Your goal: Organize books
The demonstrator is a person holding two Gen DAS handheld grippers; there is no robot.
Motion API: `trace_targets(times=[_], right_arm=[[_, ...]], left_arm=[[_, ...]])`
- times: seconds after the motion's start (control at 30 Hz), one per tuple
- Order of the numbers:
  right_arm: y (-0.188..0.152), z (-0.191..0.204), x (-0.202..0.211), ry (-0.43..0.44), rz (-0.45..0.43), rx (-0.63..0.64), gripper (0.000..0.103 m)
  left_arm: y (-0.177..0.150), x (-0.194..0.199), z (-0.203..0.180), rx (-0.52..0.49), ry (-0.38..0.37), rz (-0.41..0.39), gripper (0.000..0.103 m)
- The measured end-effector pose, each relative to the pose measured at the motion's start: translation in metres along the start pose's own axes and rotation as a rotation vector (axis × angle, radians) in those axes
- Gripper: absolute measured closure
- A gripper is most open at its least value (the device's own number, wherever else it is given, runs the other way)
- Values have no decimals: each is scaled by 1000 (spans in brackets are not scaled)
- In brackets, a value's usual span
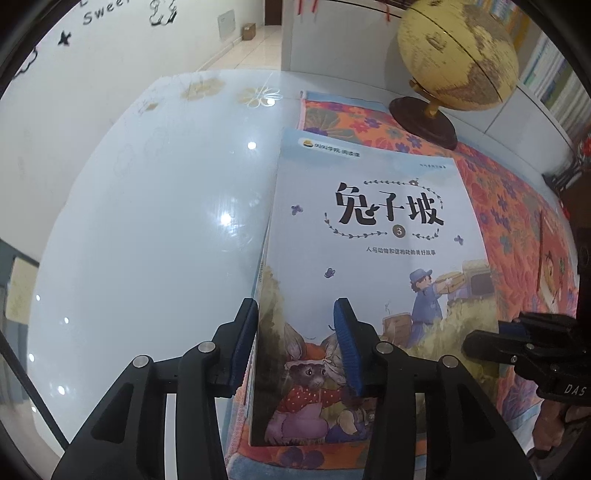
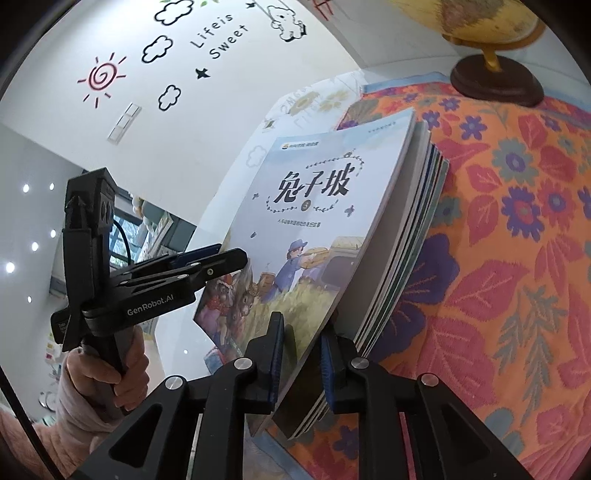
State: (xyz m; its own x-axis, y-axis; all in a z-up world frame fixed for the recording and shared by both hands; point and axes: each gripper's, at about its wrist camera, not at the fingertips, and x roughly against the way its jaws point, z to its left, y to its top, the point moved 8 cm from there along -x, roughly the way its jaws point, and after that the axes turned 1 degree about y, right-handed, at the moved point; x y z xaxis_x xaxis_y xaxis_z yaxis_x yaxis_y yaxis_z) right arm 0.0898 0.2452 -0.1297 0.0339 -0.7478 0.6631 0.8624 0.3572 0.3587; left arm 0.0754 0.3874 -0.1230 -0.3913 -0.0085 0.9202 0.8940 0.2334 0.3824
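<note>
Two tongs (image 1: 295, 347) (image 2: 303, 354), one book stack (image 2: 406, 236)

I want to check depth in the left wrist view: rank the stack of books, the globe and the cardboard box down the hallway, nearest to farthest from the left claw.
From the left claw:
1. Stack of books, between its fingers.
2. Globe, upper right, on the floral cloth.
3. Cardboard box, top centre, on the hallway floor.

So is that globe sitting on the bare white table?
No, the globe has its dark wooden base on the orange flowered cloth, beyond the stack of books, not on the white tabletop.
</note>
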Motion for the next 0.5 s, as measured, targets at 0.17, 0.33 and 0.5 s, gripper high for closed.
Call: trace_targets(times=[0.17,0.33,0.5], right_arm=[[-6,-6,13,-44,30,-14,85],[-17,-24,32,-123,41,-52,82],[-32,-52,51,-188,36,-99,82]], left_arm=[[-1,-1,-1,-8,2,-1,60],[0,-2,1,12,15,17,55],[1,0,1,48,68,72,56]])
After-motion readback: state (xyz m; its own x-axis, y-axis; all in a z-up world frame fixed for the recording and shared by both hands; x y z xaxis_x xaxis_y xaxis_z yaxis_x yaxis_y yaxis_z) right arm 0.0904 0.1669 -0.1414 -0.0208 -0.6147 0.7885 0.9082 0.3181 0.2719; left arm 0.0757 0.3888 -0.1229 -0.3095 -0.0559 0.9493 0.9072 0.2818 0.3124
